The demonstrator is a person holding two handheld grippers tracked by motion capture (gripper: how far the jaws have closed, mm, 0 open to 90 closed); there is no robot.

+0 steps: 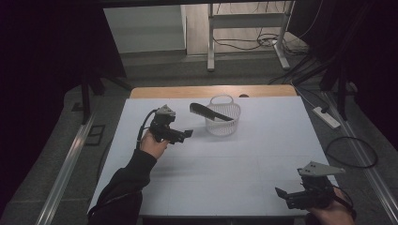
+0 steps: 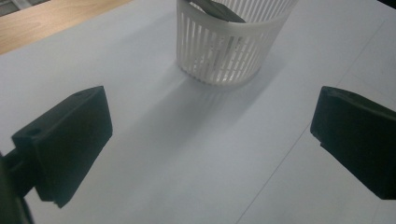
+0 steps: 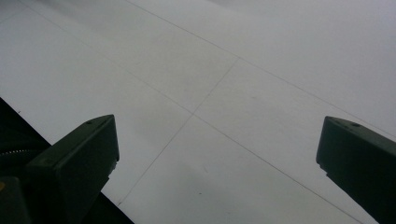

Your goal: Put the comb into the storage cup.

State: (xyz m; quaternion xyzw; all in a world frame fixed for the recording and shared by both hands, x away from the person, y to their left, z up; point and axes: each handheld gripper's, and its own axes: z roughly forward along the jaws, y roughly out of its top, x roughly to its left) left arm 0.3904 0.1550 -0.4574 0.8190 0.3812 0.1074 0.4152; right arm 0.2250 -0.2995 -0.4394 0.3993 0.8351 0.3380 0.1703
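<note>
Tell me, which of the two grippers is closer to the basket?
The left gripper. It is held up just left of the basket, its open jaws facing it; the right gripper sits at the table's near right corner.

1 basket (image 1: 224, 116), 1 comb (image 1: 209, 112), 2 tools: left (image 1: 187, 134), right (image 1: 281, 192)

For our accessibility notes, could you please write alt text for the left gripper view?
A white slatted basket stands on a white table, with a dark comb resting in it. The left claw's two black jaws stand wide apart in front, empty.
</note>
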